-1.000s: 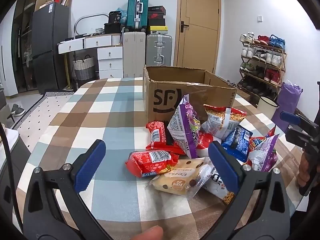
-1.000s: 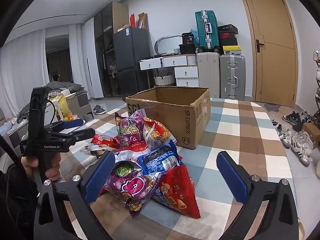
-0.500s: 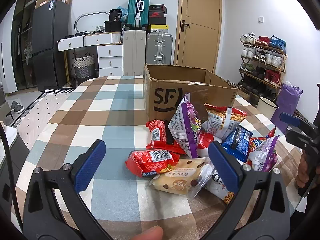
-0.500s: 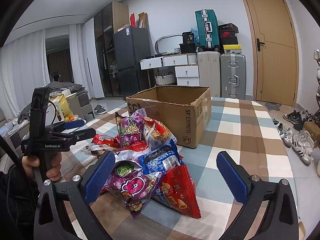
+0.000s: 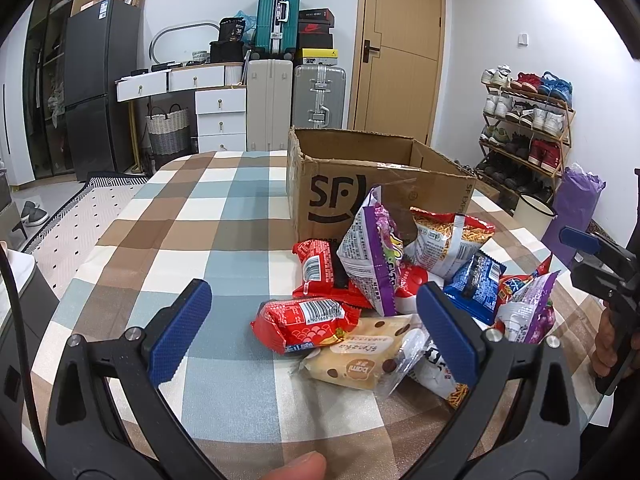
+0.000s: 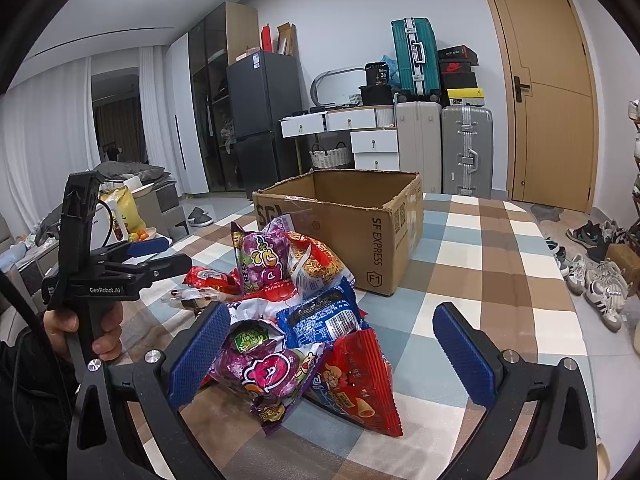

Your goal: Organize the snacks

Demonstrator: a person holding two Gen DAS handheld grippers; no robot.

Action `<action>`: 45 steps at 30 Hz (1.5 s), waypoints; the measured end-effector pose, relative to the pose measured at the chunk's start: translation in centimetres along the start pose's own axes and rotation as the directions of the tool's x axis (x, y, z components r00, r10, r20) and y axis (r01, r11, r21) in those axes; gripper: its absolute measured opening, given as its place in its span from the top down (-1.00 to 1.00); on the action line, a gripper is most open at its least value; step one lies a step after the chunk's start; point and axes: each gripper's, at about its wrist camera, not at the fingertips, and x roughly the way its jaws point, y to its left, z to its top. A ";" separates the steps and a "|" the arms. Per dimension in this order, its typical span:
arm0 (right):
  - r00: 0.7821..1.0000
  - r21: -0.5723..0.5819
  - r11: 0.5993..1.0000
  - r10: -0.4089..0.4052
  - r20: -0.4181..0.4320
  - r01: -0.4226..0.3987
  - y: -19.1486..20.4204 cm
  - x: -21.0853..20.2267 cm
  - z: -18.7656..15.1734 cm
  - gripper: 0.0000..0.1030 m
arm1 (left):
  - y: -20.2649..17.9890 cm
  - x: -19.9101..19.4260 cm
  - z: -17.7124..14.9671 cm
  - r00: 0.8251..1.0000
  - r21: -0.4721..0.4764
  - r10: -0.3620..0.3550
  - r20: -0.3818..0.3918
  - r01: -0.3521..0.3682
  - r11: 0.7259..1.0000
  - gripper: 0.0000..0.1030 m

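Observation:
A pile of snack packets lies on the checked tablecloth in front of an open cardboard SF box [image 5: 372, 184], which also shows in the right wrist view [image 6: 352, 216]. Nearest my left gripper [image 5: 312, 332] are a red packet [image 5: 304, 322] and a tan cake packet [image 5: 360, 360]; a purple bag [image 5: 372, 256] leans upright behind. My left gripper is open and empty, above the table. My right gripper [image 6: 332, 352] is open and empty, straddling a purple bag [image 6: 264, 372], a blue packet [image 6: 320, 320] and a red chip bag [image 6: 360, 388].
The checked table [image 5: 200, 232] stretches left of the box. Beyond the table stand suitcases [image 5: 276, 28], white drawers [image 5: 220, 112], a fridge [image 5: 100, 80], a door [image 5: 400, 48] and a shoe rack [image 5: 524, 120]. The right gripper shows at the left view's right edge [image 5: 600, 256].
The left wrist view has lifted slightly, so the box and pile sit a little lower in frame. Both grippers stay open; the snacks have not moved.

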 end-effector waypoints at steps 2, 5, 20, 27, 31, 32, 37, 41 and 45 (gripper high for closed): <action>1.000 0.000 1.000 0.000 0.000 0.000 0.0 0.0 0.0 -1.00 | 0.0 0.0 0.0 1.000 0.000 -0.001 -0.001 0.001 1.000 -0.98; 1.000 -0.001 1.000 0.000 0.001 0.000 0.0 0.0 0.0 -1.00 | 0.0 0.0 0.0 1.000 -0.001 -0.001 -0.001 0.001 1.000 -0.98; 1.000 0.000 1.000 -0.001 0.003 0.001 0.1 0.0 0.0 -1.00 | 0.1 -0.2 0.0 1.000 0.000 0.001 0.001 -0.001 1.000 -0.98; 1.000 -0.007 1.000 -0.012 0.000 0.012 0.1 0.1 -0.1 -1.00 | -0.1 -0.3 0.1 1.000 0.007 0.012 0.001 -0.012 1.000 -0.98; 1.000 0.005 1.000 -0.019 -0.009 0.019 0.0 0.1 0.0 -1.00 | -0.3 -0.2 0.1 1.000 0.011 0.025 -0.001 -0.025 1.000 -0.98; 1.000 0.012 1.000 -0.016 -0.011 0.016 -0.1 0.1 0.0 -1.00 | -0.3 -0.2 0.1 1.000 0.013 0.027 -0.001 -0.027 1.000 -0.98; 0.998 0.039 0.998 -0.053 -0.025 0.054 -1.1 0.2 0.4 -1.00 | -0.3 -0.2 0.1 1.000 0.007 0.022 -0.012 -0.022 1.000 -0.98; 0.993 0.035 0.994 -0.102 -0.061 0.105 -1.5 0.1 0.9 -1.00 | -0.5 0.3 0.1 0.998 0.016 0.025 -0.052 -0.024 1.000 -0.98; 0.987 0.031 0.991 -0.124 -0.104 0.127 -1.9 0.0 0.9 -1.00 | -0.9 0.4 0.0 0.997 0.031 0.016 -0.073 -0.014 0.999 -0.98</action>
